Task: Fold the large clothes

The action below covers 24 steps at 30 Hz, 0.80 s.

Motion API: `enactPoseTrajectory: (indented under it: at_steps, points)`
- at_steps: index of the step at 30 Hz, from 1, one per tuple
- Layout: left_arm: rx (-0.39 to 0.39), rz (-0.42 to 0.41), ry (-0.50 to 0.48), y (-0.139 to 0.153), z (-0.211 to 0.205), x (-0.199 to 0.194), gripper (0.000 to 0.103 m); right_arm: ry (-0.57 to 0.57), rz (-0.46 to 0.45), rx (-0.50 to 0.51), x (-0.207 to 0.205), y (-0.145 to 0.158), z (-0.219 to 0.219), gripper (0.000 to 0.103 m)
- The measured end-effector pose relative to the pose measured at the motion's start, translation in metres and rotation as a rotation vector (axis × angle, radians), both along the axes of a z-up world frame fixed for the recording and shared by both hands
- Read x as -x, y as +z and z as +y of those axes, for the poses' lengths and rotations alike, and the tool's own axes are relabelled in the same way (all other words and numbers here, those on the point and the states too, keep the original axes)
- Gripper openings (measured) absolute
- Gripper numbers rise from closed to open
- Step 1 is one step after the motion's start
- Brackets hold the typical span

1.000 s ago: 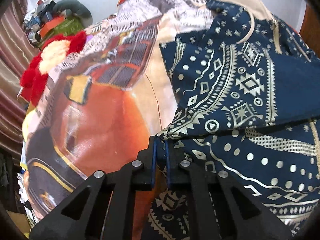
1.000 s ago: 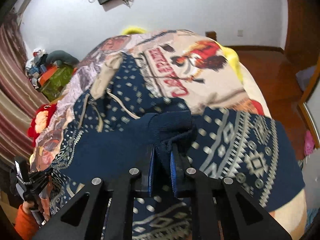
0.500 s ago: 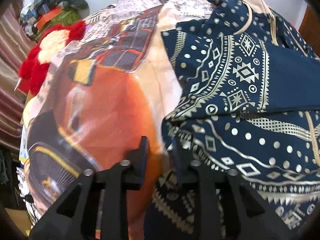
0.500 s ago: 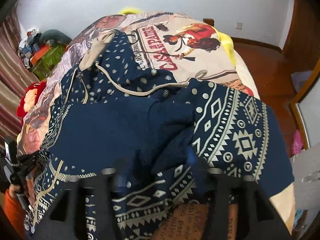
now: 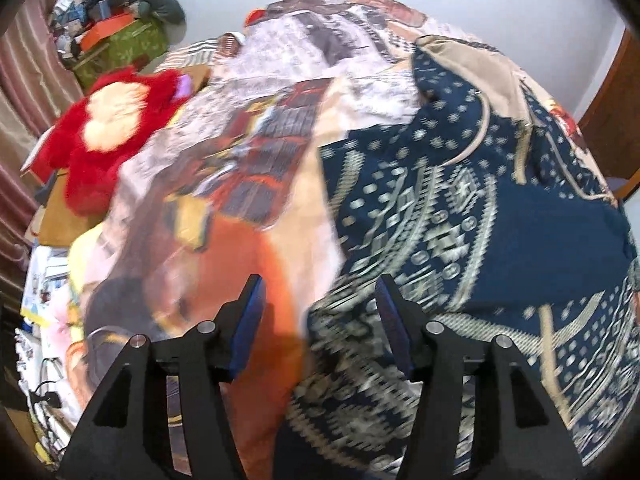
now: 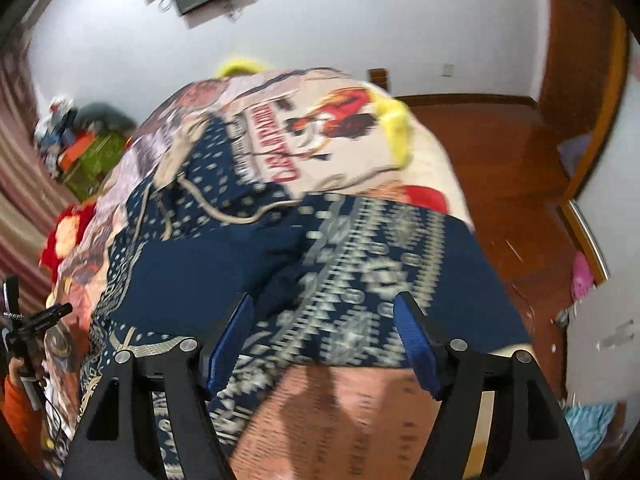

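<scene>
Both claws released the hoodie (image 5: 500, 208); red plush (image 5: 116, 132) nearby.

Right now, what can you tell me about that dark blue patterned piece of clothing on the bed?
The navy garment looks like a soft knit hooded top with cream geometric bands, dots and diamonds. A tan-lined hood with a pale drawstring lies at the far end. It is spread on the printed bedspread, with one patterned part folded across a plain navy area. Both grippers are open just above its near edge, gripping nothing. Motion blur hides finer detail.
</scene>
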<state>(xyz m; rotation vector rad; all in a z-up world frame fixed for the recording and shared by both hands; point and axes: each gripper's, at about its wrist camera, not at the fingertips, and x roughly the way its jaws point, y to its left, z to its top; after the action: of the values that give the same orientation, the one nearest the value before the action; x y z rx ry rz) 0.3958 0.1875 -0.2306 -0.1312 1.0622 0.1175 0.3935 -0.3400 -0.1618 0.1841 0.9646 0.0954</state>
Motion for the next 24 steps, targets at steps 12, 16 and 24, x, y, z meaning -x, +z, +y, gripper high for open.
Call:
enactPoseTrajectory:
  at_steps: [12, 16, 24]
  points:
    - [0.082, 0.061, -0.229, -0.021, -0.123, -0.049, 0.057, -0.242, 0.169, -0.24, 0.017, -0.052, -0.103, 0.071]
    - [0.057, 0.083, -0.286, -0.029, -0.154, -0.055, 0.057, -0.29, 0.214, -0.341, 0.012, -0.075, -0.12, 0.071]
    - [0.037, 0.089, -0.294, -0.034, -0.173, -0.064, 0.057, -0.329, 0.194, -0.444, -0.009, -0.096, -0.134, 0.072]
